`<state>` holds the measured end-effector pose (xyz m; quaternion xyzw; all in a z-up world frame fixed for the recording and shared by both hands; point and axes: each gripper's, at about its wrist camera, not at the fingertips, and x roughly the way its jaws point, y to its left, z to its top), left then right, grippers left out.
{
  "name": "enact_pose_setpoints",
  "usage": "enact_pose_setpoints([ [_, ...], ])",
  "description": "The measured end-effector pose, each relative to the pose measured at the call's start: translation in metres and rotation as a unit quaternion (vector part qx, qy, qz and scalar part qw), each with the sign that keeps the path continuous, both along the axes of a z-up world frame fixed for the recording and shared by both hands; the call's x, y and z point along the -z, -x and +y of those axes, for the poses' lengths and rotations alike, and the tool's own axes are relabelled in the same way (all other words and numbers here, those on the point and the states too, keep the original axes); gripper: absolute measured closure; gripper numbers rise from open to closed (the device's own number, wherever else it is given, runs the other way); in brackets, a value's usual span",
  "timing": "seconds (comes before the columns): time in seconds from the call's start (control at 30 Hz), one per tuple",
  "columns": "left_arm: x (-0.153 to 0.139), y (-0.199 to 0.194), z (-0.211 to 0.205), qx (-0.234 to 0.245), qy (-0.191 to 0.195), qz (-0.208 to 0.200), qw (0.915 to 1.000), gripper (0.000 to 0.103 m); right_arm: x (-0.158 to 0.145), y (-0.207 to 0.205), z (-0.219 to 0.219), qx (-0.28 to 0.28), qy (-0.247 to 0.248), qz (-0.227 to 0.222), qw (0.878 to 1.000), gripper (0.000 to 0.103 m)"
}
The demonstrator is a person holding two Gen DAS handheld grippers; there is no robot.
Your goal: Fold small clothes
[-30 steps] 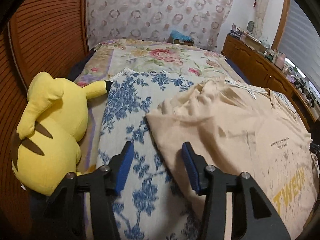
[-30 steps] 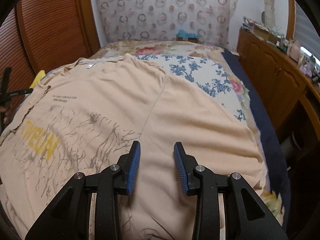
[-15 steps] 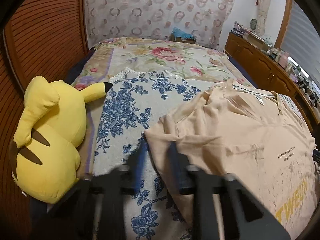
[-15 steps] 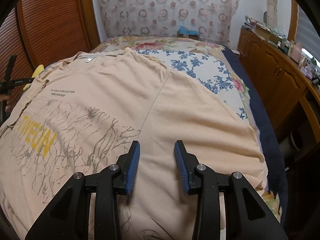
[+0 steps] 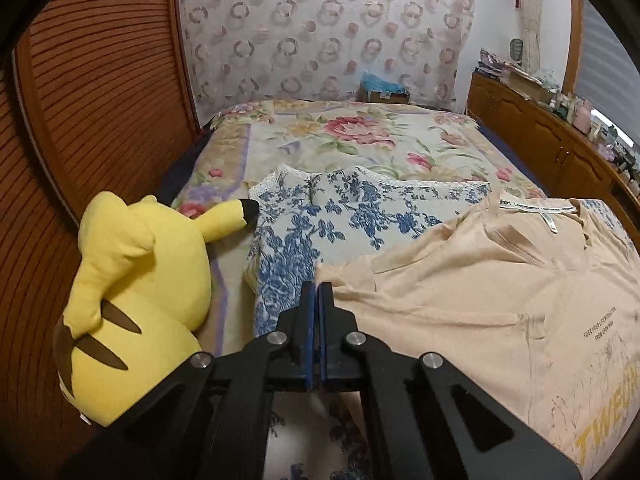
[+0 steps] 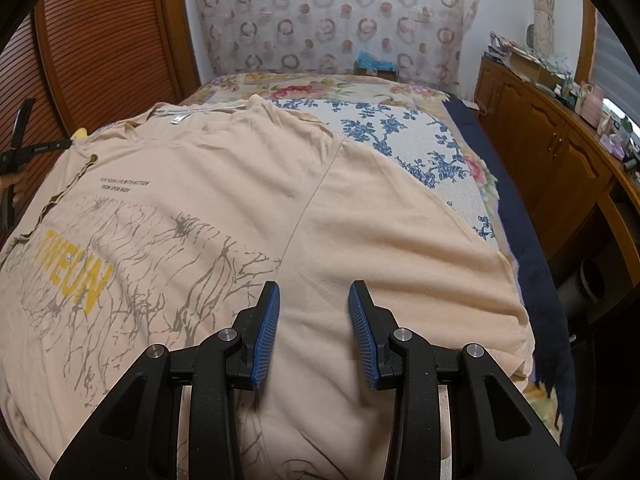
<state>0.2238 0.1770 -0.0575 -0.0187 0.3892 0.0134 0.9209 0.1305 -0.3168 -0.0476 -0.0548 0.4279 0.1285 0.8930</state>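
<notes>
A floral-quilted bed (image 5: 360,140) fills the room; ring-patterned curtain (image 5: 320,32) behind, slatted wooden doors (image 5: 92,92) left, cluttered wooden sideboard (image 6: 552,140) right.

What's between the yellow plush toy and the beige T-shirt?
In the left wrist view, the blue-flowered cloth lies between the yellow plush toy and the beige T-shirt.

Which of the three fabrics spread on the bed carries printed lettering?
The beige T-shirt: it has yellow letters and small black text. The blue floral cloth and the pink rose bedspread show only flowers.
</notes>
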Motion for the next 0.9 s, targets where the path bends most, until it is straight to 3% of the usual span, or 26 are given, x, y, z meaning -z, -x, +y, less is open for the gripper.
enact_pose_setpoints([
  [0.2,-0.004,0.005,0.000,0.000,-0.003,-0.010,0.9999,0.101,0.000,0.000,0.000,0.000,0.000,0.000,1.000,0.067],
  [0.47,-0.011,0.049,-0.021,0.069,0.013,-0.040,0.9967,0.081,0.000,0.000,0.000,0.000,0.000,0.000,1.000,0.067],
  [0.9,0.014,0.066,-0.071,0.111,-0.006,0.020,0.9936,0.068,0.000,0.000,0.000,0.000,0.000,0.000,1.000,0.067],
])
